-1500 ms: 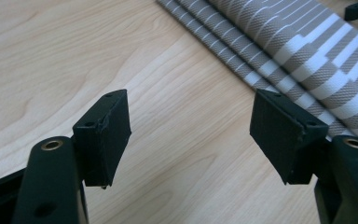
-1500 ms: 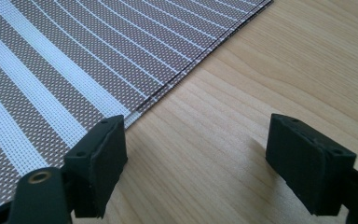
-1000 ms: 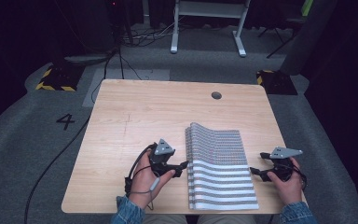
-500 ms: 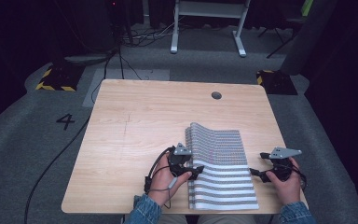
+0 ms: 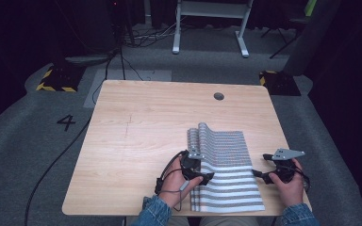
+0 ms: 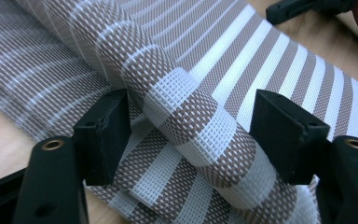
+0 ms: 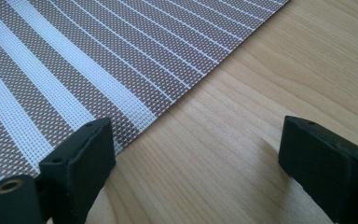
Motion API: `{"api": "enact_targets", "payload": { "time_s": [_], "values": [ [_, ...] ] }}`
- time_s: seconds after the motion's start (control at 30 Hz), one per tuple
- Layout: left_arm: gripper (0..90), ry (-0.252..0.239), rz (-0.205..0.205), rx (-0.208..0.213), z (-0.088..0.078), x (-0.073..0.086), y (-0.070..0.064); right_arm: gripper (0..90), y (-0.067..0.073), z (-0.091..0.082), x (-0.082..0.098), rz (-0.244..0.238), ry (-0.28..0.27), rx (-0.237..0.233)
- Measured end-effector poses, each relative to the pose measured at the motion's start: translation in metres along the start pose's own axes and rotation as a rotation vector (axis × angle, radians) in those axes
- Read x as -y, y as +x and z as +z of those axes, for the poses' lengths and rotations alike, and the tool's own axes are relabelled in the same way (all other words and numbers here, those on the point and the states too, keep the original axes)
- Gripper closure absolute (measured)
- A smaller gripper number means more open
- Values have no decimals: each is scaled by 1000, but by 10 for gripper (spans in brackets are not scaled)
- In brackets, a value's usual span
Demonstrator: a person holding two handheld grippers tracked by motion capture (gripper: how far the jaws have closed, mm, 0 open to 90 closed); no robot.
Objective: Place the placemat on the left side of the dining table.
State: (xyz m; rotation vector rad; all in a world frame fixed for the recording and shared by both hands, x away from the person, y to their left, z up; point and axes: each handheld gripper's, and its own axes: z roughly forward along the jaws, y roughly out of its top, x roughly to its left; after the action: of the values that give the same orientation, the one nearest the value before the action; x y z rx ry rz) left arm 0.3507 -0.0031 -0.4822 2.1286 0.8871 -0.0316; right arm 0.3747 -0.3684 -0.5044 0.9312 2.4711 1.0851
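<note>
My left hand-held gripper (image 5: 206, 178) sits at the left edge of the striped mat (image 5: 228, 175), jaws spread wide to either side of the mat's rolled-over fold (image 6: 191, 116), pads clear of it. The mat lies flat near the worktop's (image 5: 136, 136) front right corner. At the mat's right edge, my right hand-held gripper (image 5: 258, 173) rests low on the wood, jaws spread, holding nothing.

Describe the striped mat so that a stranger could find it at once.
Look at the wooden table, near its front right corner. The striped mat lies there, woven in brown and white bands. Its left edge is curled into a roll, which no other thing there has.
</note>
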Motion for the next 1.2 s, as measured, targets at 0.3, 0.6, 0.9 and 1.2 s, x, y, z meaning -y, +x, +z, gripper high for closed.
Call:
{"api": "enact_targets", "payload": {
  "time_s": [0.3, 0.6, 0.9, 1.2],
  "values": [
    [734, 47, 57, -43, 9, -4, -8, 109, 0, 0, 0, -2, -1, 2],
    [882, -36, 123, -50, -8, -12, -15, 109, 0, 0, 0, -3, 0, 2],
    [883, -116, 222, -77, -50, -22, -20, 109, -1, 0, 0, -7, -1, 4],
    [884, -170, 278, -91, -94, -28, -18, 109, 0, 0, 0, -3, 2, 3]
  ]
}}
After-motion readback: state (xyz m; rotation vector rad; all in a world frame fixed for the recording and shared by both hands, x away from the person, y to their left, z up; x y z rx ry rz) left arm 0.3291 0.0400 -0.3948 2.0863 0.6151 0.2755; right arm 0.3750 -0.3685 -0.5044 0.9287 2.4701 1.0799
